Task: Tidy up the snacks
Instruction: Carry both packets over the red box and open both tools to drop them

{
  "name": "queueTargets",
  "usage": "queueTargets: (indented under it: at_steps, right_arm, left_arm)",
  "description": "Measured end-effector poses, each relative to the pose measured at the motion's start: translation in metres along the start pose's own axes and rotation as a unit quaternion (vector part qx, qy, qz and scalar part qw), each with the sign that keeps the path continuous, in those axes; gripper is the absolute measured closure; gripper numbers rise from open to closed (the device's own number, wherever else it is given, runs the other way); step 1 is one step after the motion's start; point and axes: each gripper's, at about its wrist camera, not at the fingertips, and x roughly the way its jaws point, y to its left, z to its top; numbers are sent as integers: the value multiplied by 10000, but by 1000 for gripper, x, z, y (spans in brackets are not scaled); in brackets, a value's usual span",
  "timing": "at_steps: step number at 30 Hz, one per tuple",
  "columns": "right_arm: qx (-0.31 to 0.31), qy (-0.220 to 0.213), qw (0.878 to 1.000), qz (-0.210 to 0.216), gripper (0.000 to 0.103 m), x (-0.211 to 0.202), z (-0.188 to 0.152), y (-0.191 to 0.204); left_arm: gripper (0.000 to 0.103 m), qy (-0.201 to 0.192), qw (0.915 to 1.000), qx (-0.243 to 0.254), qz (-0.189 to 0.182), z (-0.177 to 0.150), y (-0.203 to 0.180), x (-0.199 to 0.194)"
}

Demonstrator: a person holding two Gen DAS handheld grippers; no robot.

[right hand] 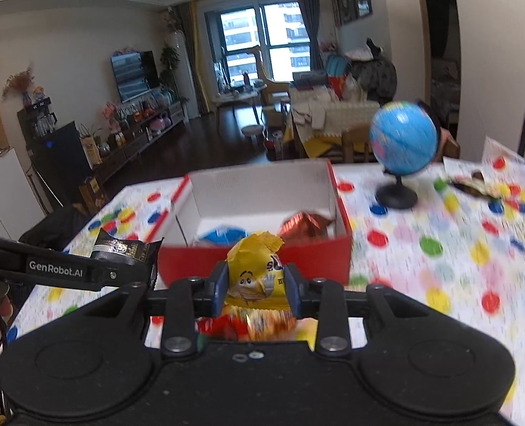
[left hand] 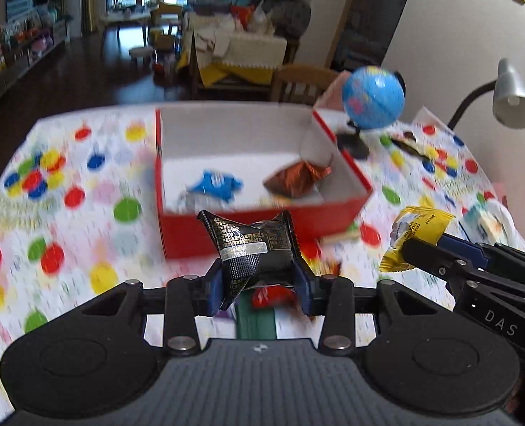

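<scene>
My left gripper (left hand: pixel 260 278) is shut on a black snack packet (left hand: pixel 252 245), held just in front of the red box (left hand: pixel 262 225). My right gripper (right hand: pixel 257 289) is shut on a yellow candy bag (right hand: pixel 253 273), also just before the red box (right hand: pixel 259 259). The box is open, white inside, and holds a blue packet (left hand: pixel 214 184) and a brown foil packet (left hand: pixel 296 177). The right gripper shows at the right of the left wrist view (left hand: pixel 410 252) with the yellow bag (left hand: pixel 417 229). The left gripper shows at the left of the right wrist view (right hand: pixel 134 269) with the black packet (right hand: pixel 125 250).
A dotted tablecloth (left hand: pixel 67 213) covers the table. A blue globe (left hand: pixel 372 97) on a black stand is right of the box. A dark wrapper (left hand: pixel 410 143) lies beyond it. A grey desk lamp (left hand: pixel 511 96) stands at far right. More red and orange packets (right hand: pixel 248 325) lie under the grippers.
</scene>
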Motion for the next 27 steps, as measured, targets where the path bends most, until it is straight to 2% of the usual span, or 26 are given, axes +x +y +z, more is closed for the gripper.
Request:
queueTargets:
  at_steps: [5,14,27]
  right_arm:
    - [-74,-56,10000,-33,71,27,27,5]
    - [-83,87,9995,-276,71,86,55,8]
    - [177,722,9949,-675,71,164,50,-9]
  left_arm:
    - [63,-126,9997,163,146,33,8,15]
    - [63,88,9990,364,252,81,25,75]
    - [63,563,9942,884,221,99,26,158]
